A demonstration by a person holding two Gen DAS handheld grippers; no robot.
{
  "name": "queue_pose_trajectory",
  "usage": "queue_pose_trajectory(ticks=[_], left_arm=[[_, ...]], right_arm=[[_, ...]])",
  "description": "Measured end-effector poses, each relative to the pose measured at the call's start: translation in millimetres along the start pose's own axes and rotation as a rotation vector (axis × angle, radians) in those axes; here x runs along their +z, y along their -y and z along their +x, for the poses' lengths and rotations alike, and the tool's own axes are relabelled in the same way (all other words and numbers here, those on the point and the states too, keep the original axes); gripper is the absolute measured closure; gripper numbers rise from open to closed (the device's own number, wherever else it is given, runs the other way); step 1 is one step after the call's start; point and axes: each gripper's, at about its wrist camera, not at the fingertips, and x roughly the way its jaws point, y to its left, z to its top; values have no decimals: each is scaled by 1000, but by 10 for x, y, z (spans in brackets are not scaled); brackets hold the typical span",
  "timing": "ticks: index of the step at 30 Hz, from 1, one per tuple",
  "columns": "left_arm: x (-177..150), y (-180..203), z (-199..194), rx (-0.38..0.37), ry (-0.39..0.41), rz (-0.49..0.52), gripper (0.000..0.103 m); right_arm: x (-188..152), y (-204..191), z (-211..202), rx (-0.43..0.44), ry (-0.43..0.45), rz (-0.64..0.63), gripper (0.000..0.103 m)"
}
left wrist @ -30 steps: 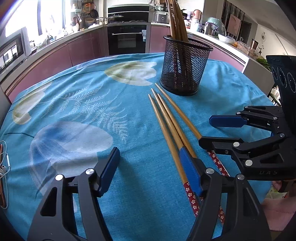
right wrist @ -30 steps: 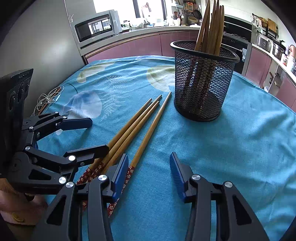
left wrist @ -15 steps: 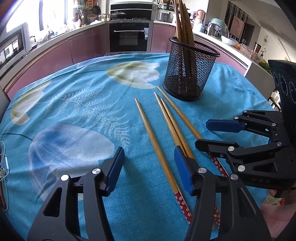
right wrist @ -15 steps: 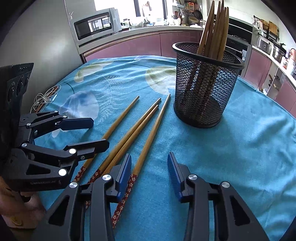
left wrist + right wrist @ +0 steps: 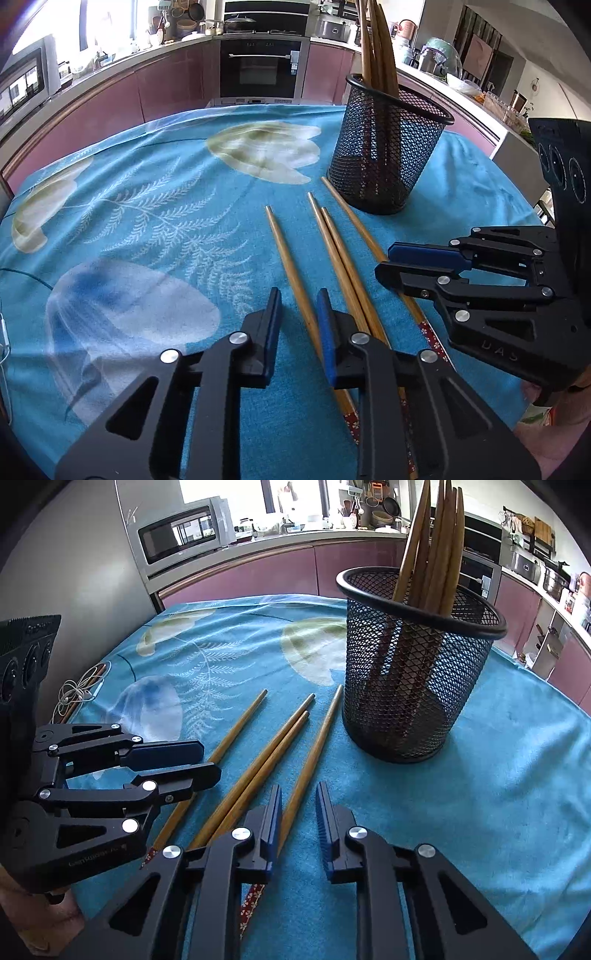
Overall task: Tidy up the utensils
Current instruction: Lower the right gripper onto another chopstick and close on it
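Left tongs (image 5: 297, 314) have just been closing, now nearly together around the leftmost chopstick (image 5: 291, 266); can't tell if the pads bite. Right tongs (image 5: 298, 808) likewise on the rightmost chopstick (image 5: 314, 746). Sticks' long axes run from the tongs toward 12 o'clock on the counter (image 5: 147, 221). Beyond, at 1 o'clock: mesh holder (image 5: 384, 155) with upright chopsticks (image 5: 376, 40).
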Motion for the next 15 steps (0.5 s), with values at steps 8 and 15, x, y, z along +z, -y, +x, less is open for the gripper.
queue_pose_trajectory(ticks=[8,15], left_arm=[[-6,-13,-9,-32,1,-39,94],[-27,25,-150,-52,28,-19,96]], right_arm=[[-40,70,-76,38,10,44,97],[-67,76,-157,70,19,44,98]])
